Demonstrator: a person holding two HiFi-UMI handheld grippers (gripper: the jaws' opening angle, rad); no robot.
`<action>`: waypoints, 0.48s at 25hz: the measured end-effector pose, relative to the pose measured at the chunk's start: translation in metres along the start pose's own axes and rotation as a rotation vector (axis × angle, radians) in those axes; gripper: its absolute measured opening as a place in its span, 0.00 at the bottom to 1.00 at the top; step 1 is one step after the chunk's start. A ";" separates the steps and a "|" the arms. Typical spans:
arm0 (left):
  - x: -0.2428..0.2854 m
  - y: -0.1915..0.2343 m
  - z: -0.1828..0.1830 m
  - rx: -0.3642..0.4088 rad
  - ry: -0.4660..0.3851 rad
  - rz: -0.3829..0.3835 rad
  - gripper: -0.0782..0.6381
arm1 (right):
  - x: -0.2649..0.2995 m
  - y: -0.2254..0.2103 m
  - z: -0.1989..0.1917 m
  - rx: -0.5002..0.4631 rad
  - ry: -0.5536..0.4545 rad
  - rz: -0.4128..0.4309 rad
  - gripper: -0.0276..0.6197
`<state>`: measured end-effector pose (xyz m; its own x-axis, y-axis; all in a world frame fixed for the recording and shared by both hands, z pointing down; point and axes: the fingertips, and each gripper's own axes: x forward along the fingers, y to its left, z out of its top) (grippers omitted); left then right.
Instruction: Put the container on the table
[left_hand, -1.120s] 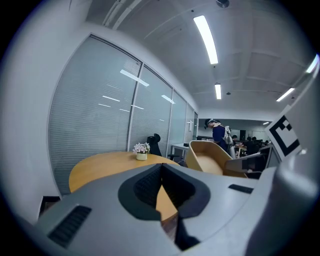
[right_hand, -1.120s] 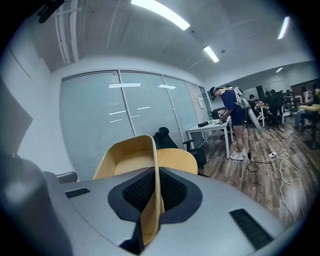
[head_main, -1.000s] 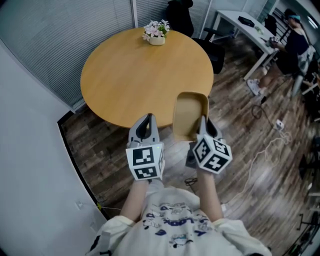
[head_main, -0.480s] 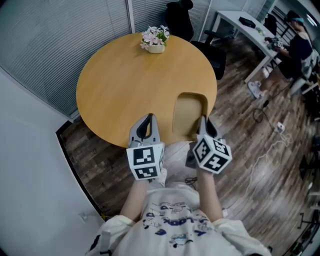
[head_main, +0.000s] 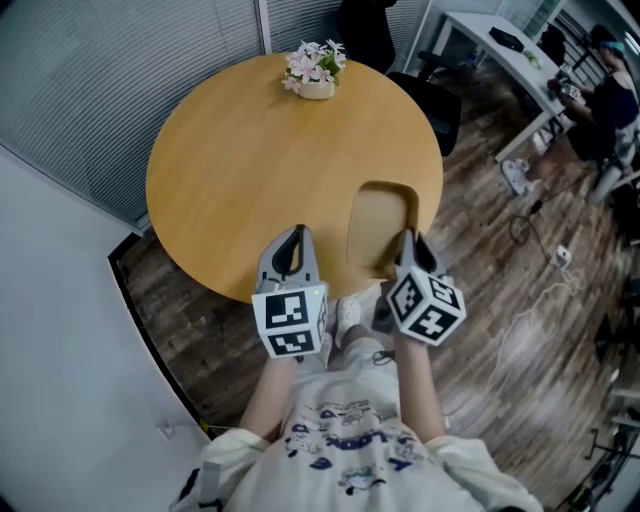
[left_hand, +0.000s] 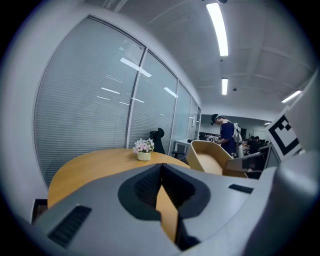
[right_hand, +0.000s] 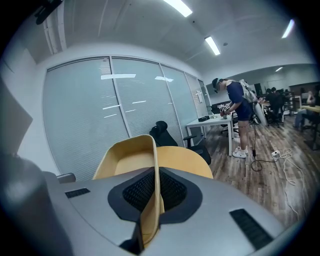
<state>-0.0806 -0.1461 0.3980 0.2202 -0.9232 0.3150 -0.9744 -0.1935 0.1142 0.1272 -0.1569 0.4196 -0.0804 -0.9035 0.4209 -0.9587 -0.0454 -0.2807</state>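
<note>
Tan container (head_main: 382, 222): side wall clenched in the right claw (head_main: 408, 242), body carried ahead of that claw, over the near edge of the round wooden worktop (head_main: 250, 150); contact with it cannot be told. Left claw (head_main: 291, 247): pressed together, nothing held. Step judged: placement. Lowering until flat, then release, is called for.

Tan, open-topped container (head_main: 382, 225), rounded at the corners, shallow-walled, empty, long side pointing away. Pinched by its near rim in the right gripper (head_main: 406, 252), over the near right edge of the round wooden table (head_main: 250, 150). Contact with the surface unclear.
</note>
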 end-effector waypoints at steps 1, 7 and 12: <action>0.004 0.002 0.000 -0.002 0.003 0.005 0.11 | 0.005 0.000 0.001 0.000 0.003 0.000 0.07; 0.042 0.004 0.005 -0.012 0.016 0.030 0.11 | 0.047 -0.007 0.014 -0.010 0.026 0.010 0.07; 0.080 0.003 0.012 -0.026 0.029 0.052 0.11 | 0.088 -0.013 0.029 -0.018 0.049 0.035 0.07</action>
<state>-0.0659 -0.2248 0.4125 0.1706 -0.9218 0.3480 -0.9832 -0.1361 0.1213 0.1403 -0.2480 0.4348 -0.1271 -0.8826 0.4526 -0.9597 -0.0058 -0.2810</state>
